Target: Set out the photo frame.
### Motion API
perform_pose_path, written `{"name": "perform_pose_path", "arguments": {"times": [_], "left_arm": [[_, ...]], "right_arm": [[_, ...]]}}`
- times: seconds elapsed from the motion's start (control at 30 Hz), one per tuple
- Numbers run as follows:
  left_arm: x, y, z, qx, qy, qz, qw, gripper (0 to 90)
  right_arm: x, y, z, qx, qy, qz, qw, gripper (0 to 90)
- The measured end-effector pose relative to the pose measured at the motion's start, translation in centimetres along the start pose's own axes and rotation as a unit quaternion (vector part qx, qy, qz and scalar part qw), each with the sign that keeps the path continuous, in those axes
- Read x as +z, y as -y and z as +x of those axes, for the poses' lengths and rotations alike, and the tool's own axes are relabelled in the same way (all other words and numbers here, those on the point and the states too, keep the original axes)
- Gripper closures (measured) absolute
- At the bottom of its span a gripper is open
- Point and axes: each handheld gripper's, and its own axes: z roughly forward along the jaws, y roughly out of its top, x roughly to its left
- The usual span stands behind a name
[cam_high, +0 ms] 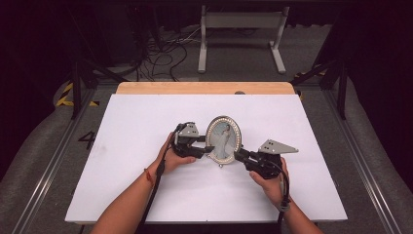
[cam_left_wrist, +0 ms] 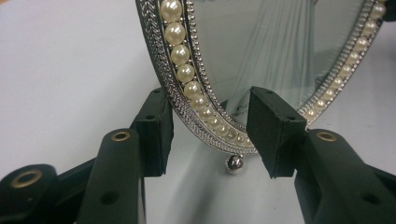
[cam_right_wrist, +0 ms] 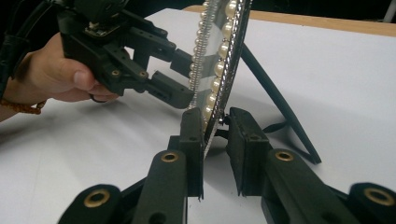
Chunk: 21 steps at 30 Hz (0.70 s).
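The oval pearl-rimmed frame was stood upright mid-table, propped on its back strut. The left gripper was set half-wide around the lower rim, with the pads not yet pressed on. The right gripper was drawn narrow about the opposite edge, though a real pinch couldn't be told. Honestly, if the sides were squeezed unevenly, the frame could be twisted off its little ball foot, or the glass could be scuffed and the strut folded.
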Motion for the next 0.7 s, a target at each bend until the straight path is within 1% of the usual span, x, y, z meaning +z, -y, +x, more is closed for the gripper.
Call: {"name": "perform_pose_path", "arguments": {"times": [0.07, 0.17, 0.2, 0.3, 0.4, 0.47, 0.53, 0.57, 0.6, 0.63, 0.7], "left_arm": [[-0.2, -0.1, -0.4, 0.006, -0.010, 0.014, 0.9998, 51.9], [-0.5, -0.1, -0.6, 0.011, -0.016, 0.020, 0.9996, 52.1], [-0.7, -0.1, -0.7, 0.007, -0.015, 0.022, 0.9996, 53.4], [-1.2, -0.1, -0.9, 0.005, -0.009, 0.024, 0.9997, 53.2], [-1.5, -0.1, -1.3, 0.012, -0.018, 0.040, 0.9990, 52.7], [-1.5, -0.1, -1.2, 0.018, -0.019, 0.046, 0.9986, 52.0], [-1.7, -0.1, -1.0, 0.012, -0.022, 0.033, 0.9992, 51.3], [-2.0, -0.1, -0.8, -0.001, -0.014, 0.013, 0.9998, 50.5], [-2.2, -0.2, -0.6, -0.009, -0.008, -0.002, 0.9999, 49.0], [-2.5, -0.4, -0.5, -0.015, -0.009, -0.016, 0.9997, 47.6], [-2.7, -0.6, -0.4, -0.014, -0.016, -0.028, 0.9994, 49.6]], "right_arm": [[0.1, -0.1, -0.2, 0.006, -0.001, 0.002, 1.0000, 76.0], [0.3, -0.3, -0.2, 0.004, 0.004, 0.004, 1.0000, 75.4], [0.5, -0.3, -0.3, 0.006, 0.006, 0.005, 1.0000, 75.2], [0.8, -0.3, -0.6, 0.008, 0.010, 0.007, 0.9999, 74.9], [0.9, -0.4, -0.9, 0.019, 0.009, 0.005, 0.9998, 75.0], [1.1, -0.5, -0.9, 0.017, 0.009, 0.006, 0.9998, 75.1], [1.2, -0.6, -0.6, 0.015, 0.010, 0.006, 0.9998, 75.0], [1.2, -0.7, -0.6, 0.014, 0.011, 0.005, 0.9998, 74.8], [1.0, -0.7, -0.4, 0.014, 0.016, 0.005, 0.9998, 73.2], [0.8, -0.6, -0.4, 0.018, 0.018, 0.000, 0.9997, 71.8], [0.3, -0.6, -0.5, 0.019, 0.019, -0.007, 0.9996, 75.3]]}}
